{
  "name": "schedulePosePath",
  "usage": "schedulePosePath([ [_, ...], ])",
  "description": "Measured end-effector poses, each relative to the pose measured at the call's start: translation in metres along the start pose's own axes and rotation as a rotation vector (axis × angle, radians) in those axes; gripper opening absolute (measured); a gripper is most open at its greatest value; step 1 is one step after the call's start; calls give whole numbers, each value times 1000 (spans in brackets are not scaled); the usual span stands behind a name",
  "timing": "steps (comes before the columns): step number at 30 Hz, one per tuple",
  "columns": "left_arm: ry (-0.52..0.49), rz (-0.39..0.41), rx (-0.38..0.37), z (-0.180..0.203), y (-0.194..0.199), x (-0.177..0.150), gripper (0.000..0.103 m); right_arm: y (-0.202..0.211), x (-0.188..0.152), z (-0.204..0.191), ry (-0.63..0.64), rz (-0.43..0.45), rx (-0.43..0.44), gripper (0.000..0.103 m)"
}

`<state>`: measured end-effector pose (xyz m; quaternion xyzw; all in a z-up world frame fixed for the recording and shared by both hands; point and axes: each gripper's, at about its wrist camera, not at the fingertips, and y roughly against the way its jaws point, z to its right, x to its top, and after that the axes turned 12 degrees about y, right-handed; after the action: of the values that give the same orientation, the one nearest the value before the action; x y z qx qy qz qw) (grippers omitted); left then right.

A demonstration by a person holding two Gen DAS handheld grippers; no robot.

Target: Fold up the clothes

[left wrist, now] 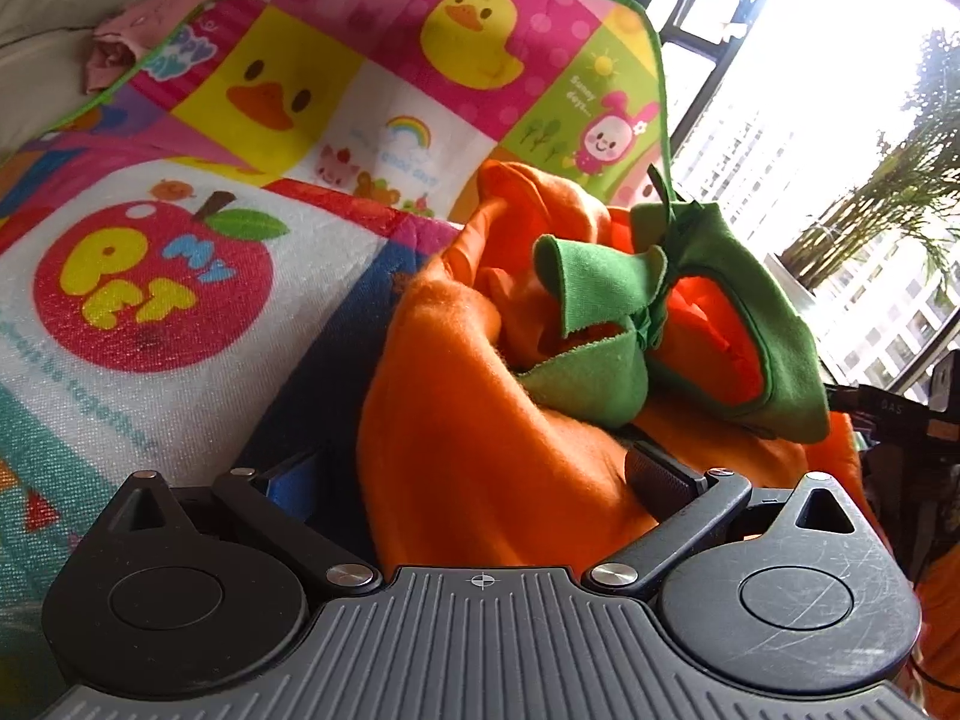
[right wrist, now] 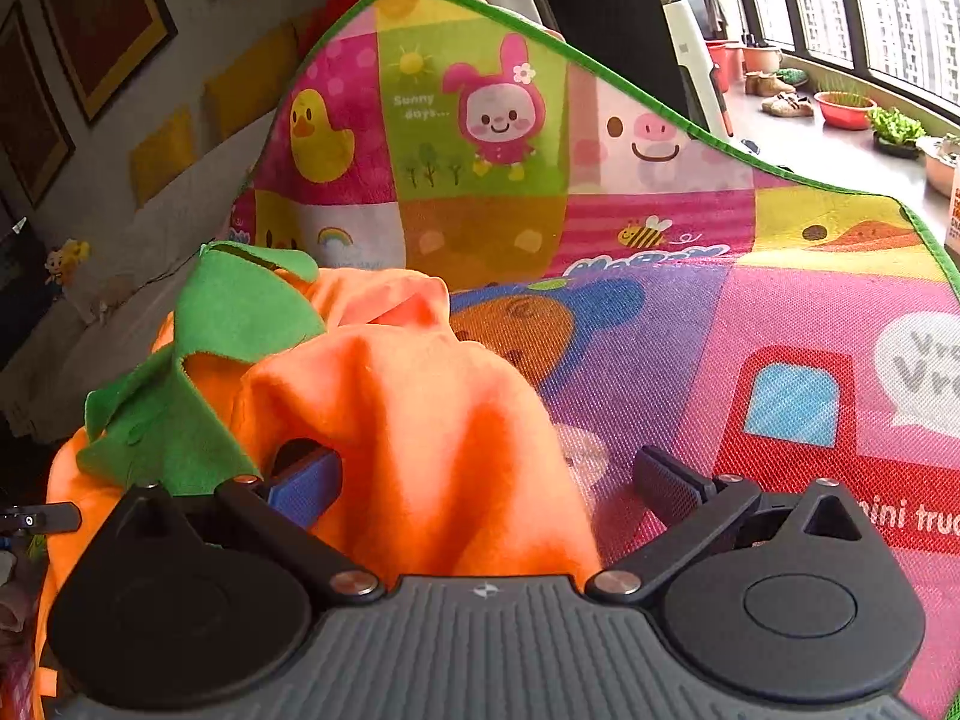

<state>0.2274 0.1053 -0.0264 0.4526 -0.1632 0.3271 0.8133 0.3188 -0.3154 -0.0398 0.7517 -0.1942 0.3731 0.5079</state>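
Orange garment (left wrist: 456, 420) with green trim (left wrist: 600, 312) heaped and crumpled on play mat (left wrist: 180, 312); not folded. In right wrist view the same garment (right wrist: 420, 420) sits at left of frame, green flaps (right wrist: 240, 312) on its near-left side, mat (right wrist: 690, 330) bare to the right.

Left gripper (left wrist: 474, 480): jaws spread wide, orange cloth bunched between them and covering most of the gap. Right fingertip (left wrist: 660, 477) dark, pressed into cloth folds; left fingertip mostly hidden behind cloth, blue pad edge just visible. Cannot tell whether cloth is pinched; jaws well apart.

Right gripper (right wrist: 486, 480): jaws wide. Blue left pad (right wrist: 306, 483) tucked into a hollow of orange cloth, touching it; right fingertip (right wrist: 666, 483) clear of cloth, over mat. Cloth lies between jaws, not clamped.

Mat corner curled upward at far side, green edging visible. Pink clothing (left wrist: 132, 30) beyond mat edge, far left. Window (left wrist: 840, 150) at right, potted plant (left wrist: 888, 192) on sill.
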Motion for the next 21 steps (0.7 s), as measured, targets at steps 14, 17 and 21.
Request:
schedulePosePath([
  [14,-75,25,58,17,-13,-3,55,-11,-3,-52,226,-45,-140,77],
  [17,-44,-1,34,13,-6,-8,42,-3,-11,-63,210,-49,-107,67],
  [21,-52,-38,32,8,16,-24,38,18,-30,-97,245,-74,-55,59],
])
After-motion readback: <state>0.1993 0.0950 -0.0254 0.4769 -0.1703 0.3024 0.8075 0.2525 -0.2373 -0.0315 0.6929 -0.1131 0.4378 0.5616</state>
